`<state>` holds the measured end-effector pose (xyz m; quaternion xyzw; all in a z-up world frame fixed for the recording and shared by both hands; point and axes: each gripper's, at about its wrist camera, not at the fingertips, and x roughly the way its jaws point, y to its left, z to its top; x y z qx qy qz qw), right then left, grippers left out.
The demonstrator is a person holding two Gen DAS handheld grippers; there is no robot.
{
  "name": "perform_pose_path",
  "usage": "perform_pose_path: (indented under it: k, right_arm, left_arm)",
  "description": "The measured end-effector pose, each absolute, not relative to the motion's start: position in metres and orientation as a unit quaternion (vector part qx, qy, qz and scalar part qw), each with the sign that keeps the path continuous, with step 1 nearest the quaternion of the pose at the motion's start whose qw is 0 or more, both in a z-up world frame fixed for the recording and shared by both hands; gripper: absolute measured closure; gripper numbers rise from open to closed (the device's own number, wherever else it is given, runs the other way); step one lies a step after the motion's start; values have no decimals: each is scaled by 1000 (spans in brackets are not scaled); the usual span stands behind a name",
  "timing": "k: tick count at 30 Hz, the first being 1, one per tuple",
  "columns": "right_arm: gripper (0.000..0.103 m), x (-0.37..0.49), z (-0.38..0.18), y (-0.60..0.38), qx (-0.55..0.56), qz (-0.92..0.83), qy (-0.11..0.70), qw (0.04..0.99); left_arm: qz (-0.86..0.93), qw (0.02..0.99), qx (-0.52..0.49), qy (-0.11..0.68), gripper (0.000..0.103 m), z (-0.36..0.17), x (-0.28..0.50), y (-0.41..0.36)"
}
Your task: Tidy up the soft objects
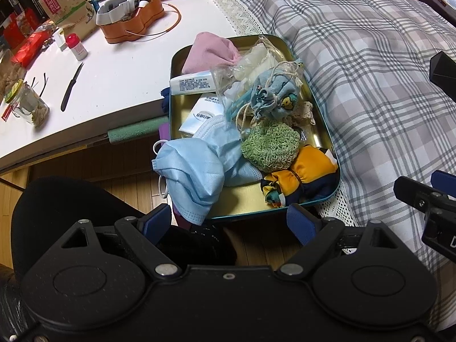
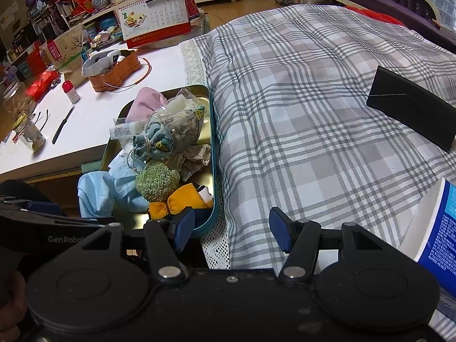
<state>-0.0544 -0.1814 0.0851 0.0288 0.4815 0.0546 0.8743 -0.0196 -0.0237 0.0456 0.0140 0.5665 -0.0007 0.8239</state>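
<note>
A teal tin tray (image 1: 327, 131) with a gold inside sits at the edge of the plaid cloth. It holds a pink cloth (image 1: 211, 54), a blue drawstring pouch (image 1: 273, 94), a green knitted scrubber (image 1: 270, 148), a yellow fabric bundle (image 1: 302, 176), blue face masks (image 1: 193, 168), a white tube and plastic bags. My left gripper (image 1: 230, 225) is open and empty just before the tray's near rim. My right gripper (image 2: 230, 230) is open and empty over the cloth's lace edge, right of the tray (image 2: 213, 171). The pouch (image 2: 155, 142), scrubber (image 2: 156, 182) and yellow bundle (image 2: 182, 202) show there too.
A white table (image 1: 119, 65) at left carries an orange tin (image 1: 134, 25), a black knife (image 1: 71, 88), a glass jar (image 1: 28, 105) and a red-capped bottle (image 1: 77, 47). A black box (image 2: 410, 111) lies on the plaid cloth (image 2: 313, 114). A blue-and-white pack (image 2: 439, 228) stands at right.
</note>
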Motion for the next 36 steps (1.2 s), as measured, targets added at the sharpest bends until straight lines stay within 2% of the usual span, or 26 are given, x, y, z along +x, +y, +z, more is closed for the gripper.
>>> perform_pose_path:
  k: [36]
  right_arm:
    - [46,-55,81,-179,21,65,485,872]
  left_arm:
    - [10,823,16,568,16,39,-22,-22]
